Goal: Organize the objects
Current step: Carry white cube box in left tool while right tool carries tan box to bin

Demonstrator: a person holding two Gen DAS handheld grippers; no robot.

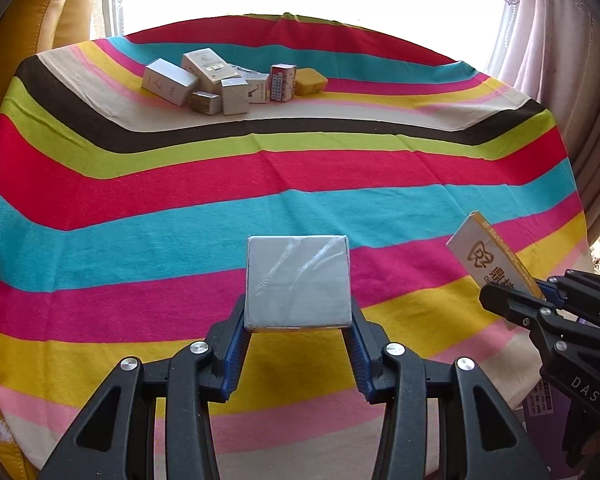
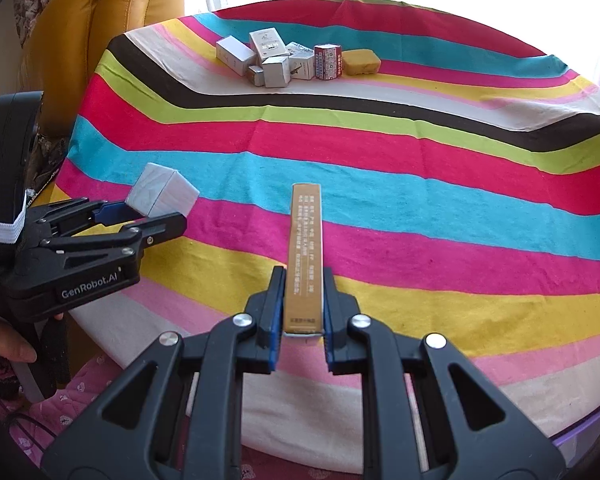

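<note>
Left tool (image 1: 298, 322), partly open, clamps a white wrapped box (image 1: 298, 282) above the striped table (image 1: 340, 184). Right tool (image 2: 302, 320), narrowly closed, grips a thin gold box (image 2: 305, 248) edgewise. Remaining cartons (image 2: 276, 60) cluster at the far side.

A round table (image 1: 300, 184) under a bright striped cloth (image 1: 100, 208) — near its far edge, upper centre of frame, a cluster of small boxes (image 1: 204, 80) and a yellow sponge (image 1: 310, 81).
</note>
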